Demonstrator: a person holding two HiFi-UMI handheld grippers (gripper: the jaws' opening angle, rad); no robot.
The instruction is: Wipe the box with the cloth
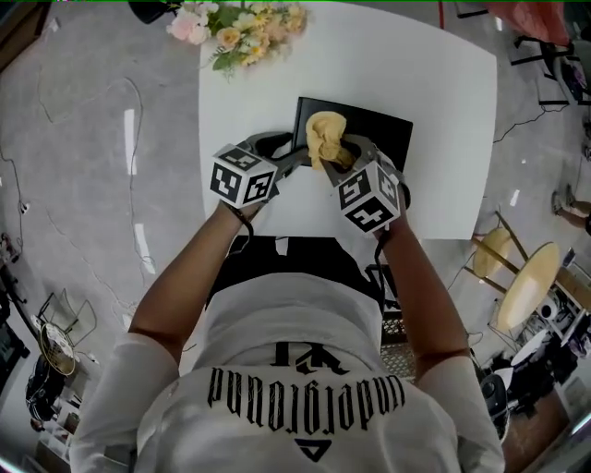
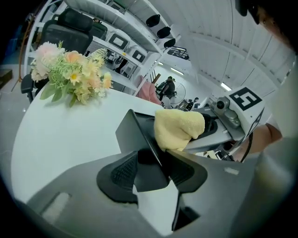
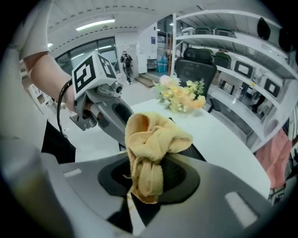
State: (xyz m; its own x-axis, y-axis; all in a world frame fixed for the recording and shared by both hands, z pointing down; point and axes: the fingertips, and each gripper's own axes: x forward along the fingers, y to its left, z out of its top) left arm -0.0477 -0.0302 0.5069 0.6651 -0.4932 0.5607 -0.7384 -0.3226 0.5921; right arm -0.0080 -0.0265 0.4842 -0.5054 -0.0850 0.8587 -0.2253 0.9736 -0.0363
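Observation:
A flat black box [image 1: 383, 129] lies on the white table [image 1: 425, 65]. My left gripper [image 1: 291, 155] is at the box's near left corner; in the left gripper view that corner [image 2: 135, 132] sits wedged between the pads, so the jaws are shut wide on it. My right gripper [image 1: 337, 152] is shut on a bunched yellow cloth [image 1: 325, 134], which it holds over the left part of the box. In the right gripper view the cloth [image 3: 149, 144] bulges up out of the jaws and hides most of the box. The two grippers stand close side by side.
An artificial bouquet [image 1: 245, 26] lies at the table's far left corner, a hand's width beyond the box. The table's near edge runs just under both grippers. Wooden stools [image 1: 526, 286] stand on the floor to the right. Shelving with black chairs [image 3: 200, 65] lies beyond the table.

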